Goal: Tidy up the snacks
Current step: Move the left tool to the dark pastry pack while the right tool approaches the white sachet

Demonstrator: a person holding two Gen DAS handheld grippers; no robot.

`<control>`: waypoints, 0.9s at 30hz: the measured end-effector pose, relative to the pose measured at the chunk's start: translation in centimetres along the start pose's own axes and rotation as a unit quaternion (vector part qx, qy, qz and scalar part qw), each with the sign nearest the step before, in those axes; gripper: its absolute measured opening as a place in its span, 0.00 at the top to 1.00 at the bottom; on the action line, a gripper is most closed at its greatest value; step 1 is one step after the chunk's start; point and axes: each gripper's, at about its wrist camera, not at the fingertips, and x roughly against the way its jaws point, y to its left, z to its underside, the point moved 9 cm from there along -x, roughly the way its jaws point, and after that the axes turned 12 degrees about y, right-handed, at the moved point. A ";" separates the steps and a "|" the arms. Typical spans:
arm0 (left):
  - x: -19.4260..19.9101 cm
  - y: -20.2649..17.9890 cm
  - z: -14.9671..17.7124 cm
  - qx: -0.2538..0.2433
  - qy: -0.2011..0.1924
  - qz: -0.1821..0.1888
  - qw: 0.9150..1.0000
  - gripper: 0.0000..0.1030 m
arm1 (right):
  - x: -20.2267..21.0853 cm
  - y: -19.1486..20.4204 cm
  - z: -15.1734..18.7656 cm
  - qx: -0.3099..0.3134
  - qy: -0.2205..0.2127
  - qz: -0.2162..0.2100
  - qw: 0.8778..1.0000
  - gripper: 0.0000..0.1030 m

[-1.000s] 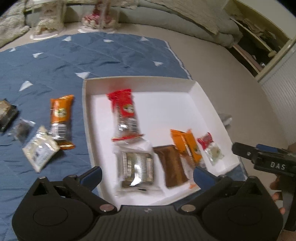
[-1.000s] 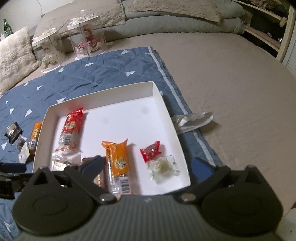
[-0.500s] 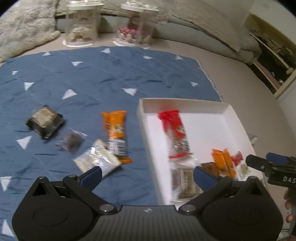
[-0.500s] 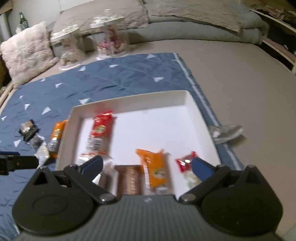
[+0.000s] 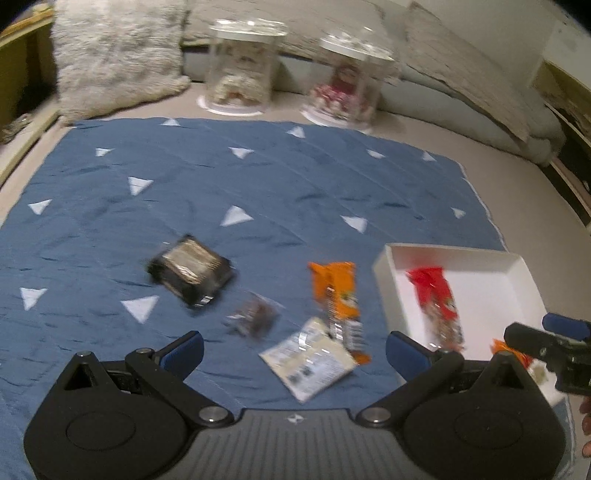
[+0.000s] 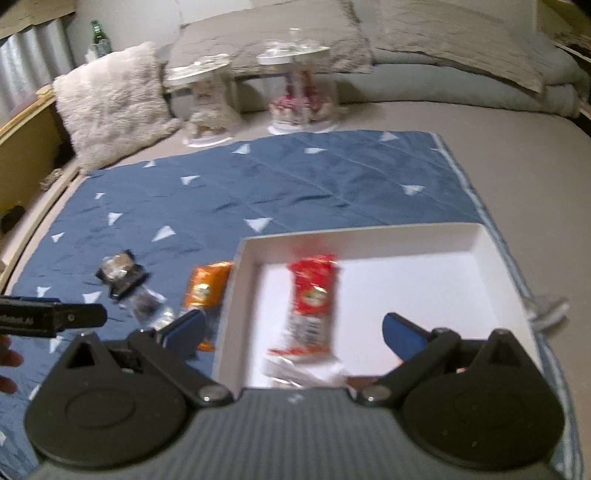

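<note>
- We see a blue quilted mat with white triangles spread over a beige bed surface, both pictures somewhat blurred.
- Behind the mat stand two clear domed cases holding figurines, with a fluffy cushion to their left and grey folded bedding along the back.
- A green bottle shows in the far corner of the right wrist view.
- A white box sits on the mat's right part; a red snack bar lies inside it near the left wall, with clear wrappers just below it.
- Outside the box, on the mat, lie an orange snack bar just beside the box wall, a pale flat packet, a small dark clear packet and a black wrapped snack farther left.
- Our left gripper hovers above the loose snacks, fingers spread wide and holding nothing; the pale packet lies between them in the view.
- Our right gripper hangs over the box's near-left corner, fingers likewise apart and empty.
- Each gripper shows at the edge of the other's view, with fingertips of a hand beside it.
</note>
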 end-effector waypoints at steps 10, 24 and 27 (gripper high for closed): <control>-1.8 6.2 -2.1 0.053 0.000 -0.030 0.998 0.00 | -2.7 6.7 -1.8 0.050 -0.011 -0.055 0.997 0.00; -7.9 9.8 -7.1 0.131 -0.024 -0.041 0.990 0.00 | -7.7 12.7 -1.0 0.161 0.035 -0.119 0.979 0.00; -9.5 9.8 -8.0 0.125 -0.021 -0.061 0.990 0.00 | -8.7 13.3 -0.3 0.189 0.050 -0.122 0.973 0.00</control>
